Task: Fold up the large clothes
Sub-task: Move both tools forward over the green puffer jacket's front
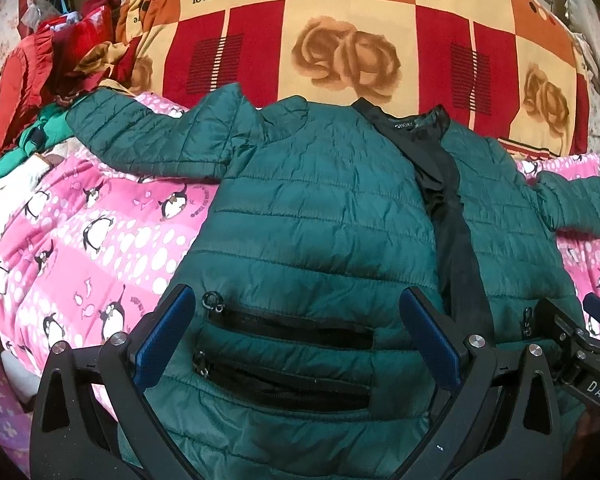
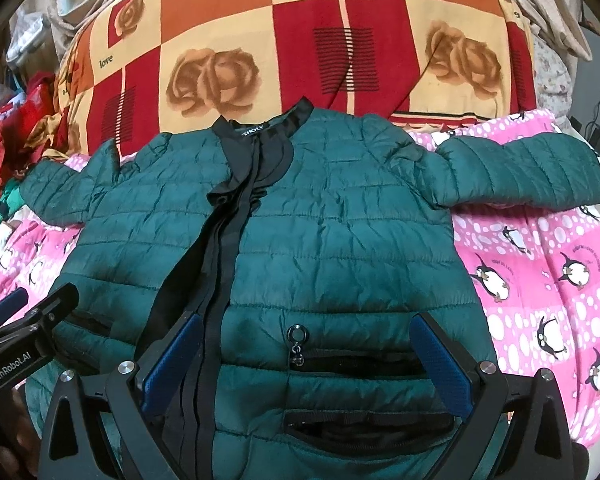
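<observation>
Dark green quilted jacket (image 2: pixel 340 216), black-lined; pink penguin-print sheet (image 2: pixel 540 280); red-orange rose-checked quilt (image 2: pixel 260 40).

Quilted shell cloth lying on printed bedding

The green jacket (image 1: pixel 320 216) is showing a slightly glossy, stitched, crinkled puffer cloth, with a matt black lining (image 1: pixel 448 184) and small metal zip pulls (image 2: pixel 299 340). The pink penguin sheet (image 1: pixel 100 248) and the checked rose blanket (image 1: pixel 340 40) are looking like soft matt cloth, perhaps fleece. Each tool (image 1: pixel 296 340) is showing matt black plastic, textured blue pads (image 2: pixel 444 364) and shiny metal bolts.
</observation>
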Tool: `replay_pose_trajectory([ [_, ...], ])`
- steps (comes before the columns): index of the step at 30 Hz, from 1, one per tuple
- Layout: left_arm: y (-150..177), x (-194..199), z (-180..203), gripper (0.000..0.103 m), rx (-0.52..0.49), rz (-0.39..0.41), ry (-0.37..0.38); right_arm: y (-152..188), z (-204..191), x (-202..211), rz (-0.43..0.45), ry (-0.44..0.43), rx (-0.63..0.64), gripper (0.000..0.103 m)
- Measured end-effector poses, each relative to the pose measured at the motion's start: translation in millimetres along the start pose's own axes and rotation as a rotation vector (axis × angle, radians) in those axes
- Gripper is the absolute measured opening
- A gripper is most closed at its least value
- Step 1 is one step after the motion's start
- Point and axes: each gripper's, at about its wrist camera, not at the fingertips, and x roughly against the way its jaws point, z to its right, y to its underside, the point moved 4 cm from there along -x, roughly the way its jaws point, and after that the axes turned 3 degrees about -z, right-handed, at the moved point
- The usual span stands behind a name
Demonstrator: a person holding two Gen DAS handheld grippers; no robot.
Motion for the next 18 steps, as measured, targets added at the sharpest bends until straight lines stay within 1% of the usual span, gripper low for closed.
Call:
replay_pose_trajectory([
  [9,-8.5,-3.4,3.4,0.102,-0.003,0.006,-0.002,-4.4,3.3,-6.8,-0.001,0.009,-0.001,0.103],
  [18,-13.5,-7.3,3.4,0.102,0.002,0.009,-0.003,-19.3,7.1,-9.0,0.015,0.017,-0.018,0.103],
])
